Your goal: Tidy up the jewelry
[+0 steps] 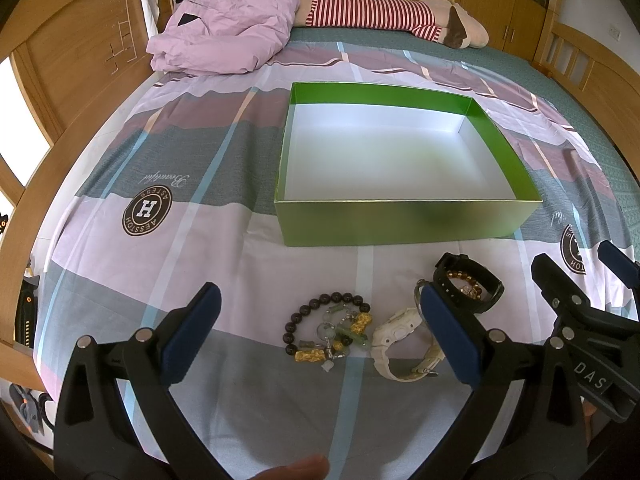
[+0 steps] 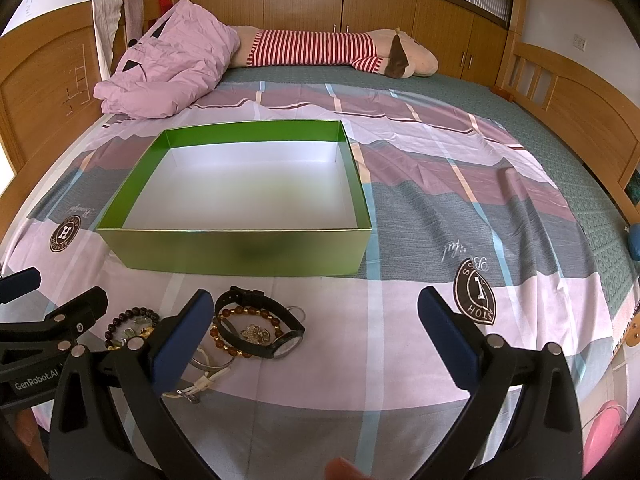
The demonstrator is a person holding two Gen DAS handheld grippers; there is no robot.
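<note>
An open green box (image 1: 400, 220) with a white inside stands empty on the bed. In front of it lies a cluster of jewelry: a dark bead bracelet (image 1: 316, 304) with gold and green charms, a white watch (image 1: 396, 332), and a black watch (image 1: 486, 280) ringed around an amber bead bracelet (image 1: 460, 274). My left gripper (image 1: 319, 294) is open above the dark bracelet, holding nothing. To its right, my right gripper (image 2: 316, 298) is also open over bare sheet, with the black watch (image 2: 260, 304) and amber bracelet (image 2: 240, 334) beside its left finger. The box (image 2: 240, 248) sits ahead.
A crumpled pink jacket (image 1: 224, 28) and a long striped plush toy (image 1: 372, 14) lie at the far end of the bed. Wooden bed boards (image 2: 40, 92) rise at the left and right. The patterned sheet (image 2: 460, 208) to the right of the box is bare.
</note>
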